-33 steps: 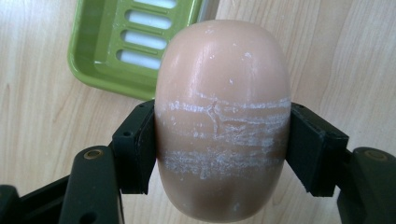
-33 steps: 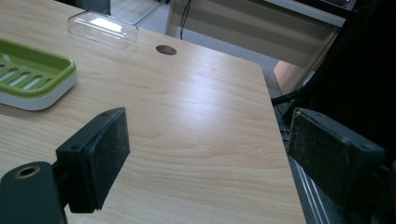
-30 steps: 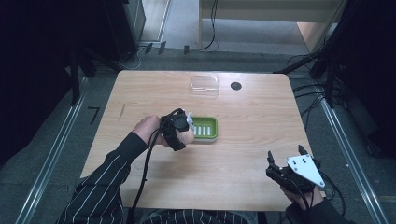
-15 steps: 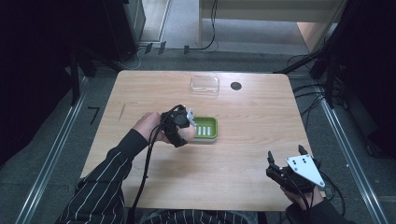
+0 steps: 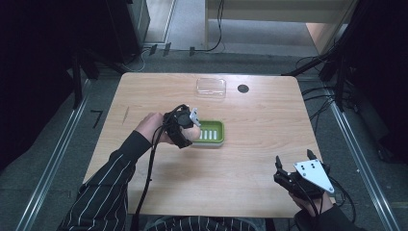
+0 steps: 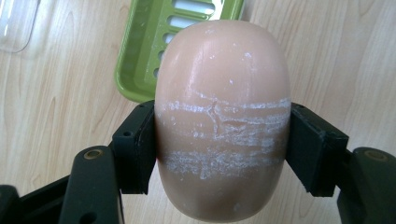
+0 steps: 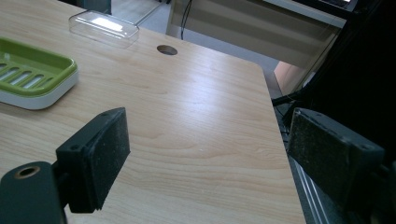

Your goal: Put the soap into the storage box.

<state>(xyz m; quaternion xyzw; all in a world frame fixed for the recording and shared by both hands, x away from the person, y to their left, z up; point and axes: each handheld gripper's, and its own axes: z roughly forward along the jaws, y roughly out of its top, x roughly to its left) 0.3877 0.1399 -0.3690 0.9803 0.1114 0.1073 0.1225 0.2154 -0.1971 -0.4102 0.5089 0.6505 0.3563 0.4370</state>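
Left gripper view: claw clamps soap above slotted dish.

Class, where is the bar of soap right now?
The soap is clamped in the left claw, just left of the green soap dish, mid-table.

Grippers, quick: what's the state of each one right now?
Left gripper: closed on the soap, beside the green dish.
Right gripper: open, holding nothing, over the table.

High view overhead; gripper views close, all sharing green dish
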